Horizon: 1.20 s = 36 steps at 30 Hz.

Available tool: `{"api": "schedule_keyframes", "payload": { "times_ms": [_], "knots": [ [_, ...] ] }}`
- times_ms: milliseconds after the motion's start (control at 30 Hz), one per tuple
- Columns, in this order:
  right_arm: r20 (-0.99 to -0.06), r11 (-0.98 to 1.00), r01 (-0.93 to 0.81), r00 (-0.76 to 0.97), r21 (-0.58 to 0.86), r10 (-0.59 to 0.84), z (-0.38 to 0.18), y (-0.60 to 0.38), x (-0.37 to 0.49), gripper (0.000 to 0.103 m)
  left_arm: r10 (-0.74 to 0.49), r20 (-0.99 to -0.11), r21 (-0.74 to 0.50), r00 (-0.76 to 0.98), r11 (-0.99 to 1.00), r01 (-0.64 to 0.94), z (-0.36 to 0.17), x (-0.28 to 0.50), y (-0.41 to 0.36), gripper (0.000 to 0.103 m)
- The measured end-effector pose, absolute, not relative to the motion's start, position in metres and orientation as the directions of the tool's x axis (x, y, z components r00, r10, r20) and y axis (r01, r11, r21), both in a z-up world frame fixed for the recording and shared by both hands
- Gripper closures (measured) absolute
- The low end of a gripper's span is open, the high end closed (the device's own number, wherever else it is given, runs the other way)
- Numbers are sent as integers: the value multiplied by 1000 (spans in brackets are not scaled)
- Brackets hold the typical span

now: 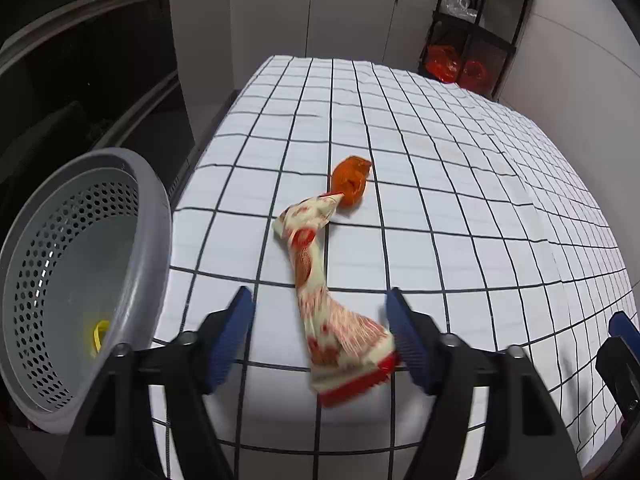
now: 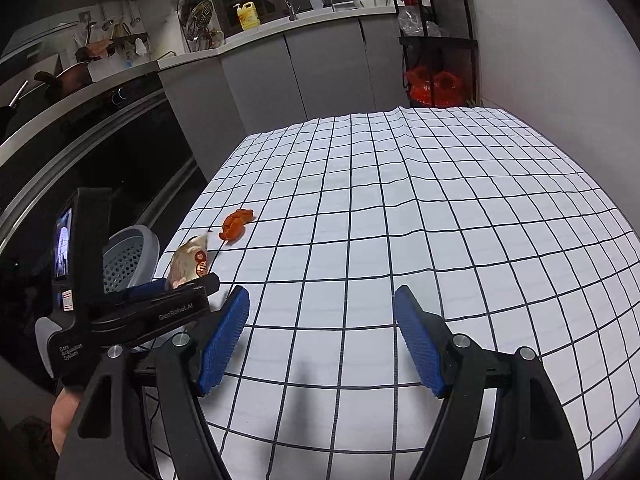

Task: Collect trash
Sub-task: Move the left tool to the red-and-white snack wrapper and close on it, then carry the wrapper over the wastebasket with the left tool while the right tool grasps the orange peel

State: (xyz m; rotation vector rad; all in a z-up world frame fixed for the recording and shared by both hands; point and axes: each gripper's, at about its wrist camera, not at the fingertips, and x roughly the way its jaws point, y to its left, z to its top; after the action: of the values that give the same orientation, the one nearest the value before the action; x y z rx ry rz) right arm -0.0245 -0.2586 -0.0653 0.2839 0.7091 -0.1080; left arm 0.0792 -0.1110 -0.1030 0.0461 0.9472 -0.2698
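A twisted cream-and-red snack wrapper [image 1: 320,284] lies on the checked tablecloth [image 1: 440,200], its wide lower end between the fingers of my left gripper [image 1: 320,336], which is open around it and touches it at most on the right finger. An orange crumpled wrapper [image 1: 351,180] lies just beyond it. A grey perforated bin [image 1: 80,272] stands at the table's left edge with a yellow scrap inside. My right gripper [image 2: 322,340] is open and empty over the cloth. In the right wrist view the left gripper [image 2: 176,292], the wrapper [image 2: 188,260], the orange wrapper [image 2: 236,224] and the bin [image 2: 128,260] show at left.
A black shelf rack [image 1: 472,32] with orange bags stands past the table's far right corner. Grey cabinets [image 2: 320,68] and a counter with a sink run along the back. A dark oven front [image 2: 100,152] is on the left. A white wall is on the right.
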Motion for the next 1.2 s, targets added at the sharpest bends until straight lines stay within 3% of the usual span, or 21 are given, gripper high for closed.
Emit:
{"api": "schedule_keyframes", "payload": {
  "times_ms": [133, 200, 500, 800, 1100, 1200],
  "knots": [
    [-657, 957, 187, 754, 220, 4, -66, -256, -23, 31, -205, -806, -70, 556, 965, 254, -106, 76, -108, 66],
    [-660, 957, 184, 751, 226, 11, -68, -256, -21, 31, -224, -805, -88, 550, 961, 264, -105, 75, -104, 69],
    [-674, 960, 148, 737, 238, 54, -77, -241, 3, 31, -217, -728, -46, 650, 962, 270, -61, 45, -63, 70],
    [-727, 972, 64, 675, 228, 126, -96, -207, 91, 31, -129, -711, -10, 692, 985, 173, -51, 45, -11, 70],
    [-794, 993, 69, 607, 100, 37, -112, -171, 151, 32, -52, -725, 8, 687, 996, 84, -59, 46, 31, 70],
    [-809, 990, 83, 586, 117, 47, -115, -170, 156, 32, -40, -723, 12, 689, 997, 70, -61, 43, 40, 70]
  ]
}}
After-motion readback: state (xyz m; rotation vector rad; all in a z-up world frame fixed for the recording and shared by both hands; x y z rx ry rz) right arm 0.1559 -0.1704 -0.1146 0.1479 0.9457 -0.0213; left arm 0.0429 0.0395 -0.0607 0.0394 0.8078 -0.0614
